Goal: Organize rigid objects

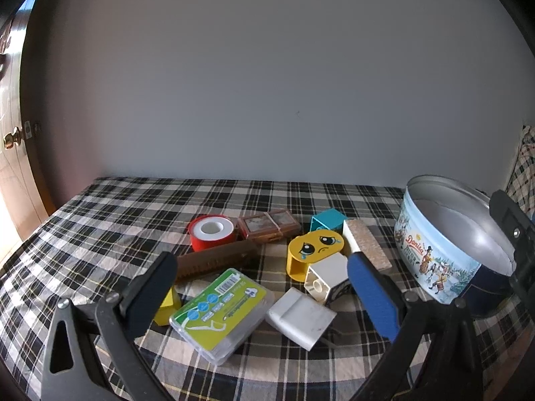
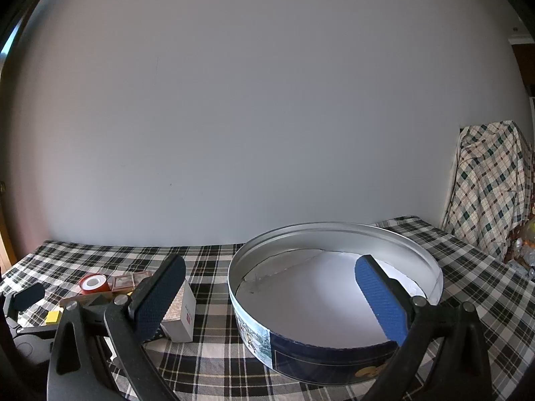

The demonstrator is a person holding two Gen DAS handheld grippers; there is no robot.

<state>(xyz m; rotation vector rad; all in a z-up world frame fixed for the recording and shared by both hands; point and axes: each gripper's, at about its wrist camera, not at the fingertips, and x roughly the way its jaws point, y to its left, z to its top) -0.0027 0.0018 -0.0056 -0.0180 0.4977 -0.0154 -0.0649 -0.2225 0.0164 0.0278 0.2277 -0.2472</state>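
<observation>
A pile of small items lies on the plaid table [image 1: 110, 207]: a green floss-pick case [image 1: 220, 314], a grey flat box [image 1: 301, 317], a yellow sad-face block [image 1: 314, 250], a white block [image 1: 326, 277], a red tape roll [image 1: 210, 232], a brown box [image 1: 267, 225], a teal block [image 1: 327, 220]. My left gripper [image 1: 264, 294] hangs open just above the floss case and grey box, holding nothing. The round cookie tin [image 2: 334, 351] stands empty at the right; my right gripper [image 2: 272, 295] is open over its near rim.
A long brown bar [image 1: 214, 262] and a small yellow block [image 1: 167, 307] lie by the left finger. A glittery white box [image 2: 180, 310] stands left of the tin. A wall backs the table. A plaid-covered object [image 2: 491, 183] stands far right, a door [image 1: 13, 140] far left.
</observation>
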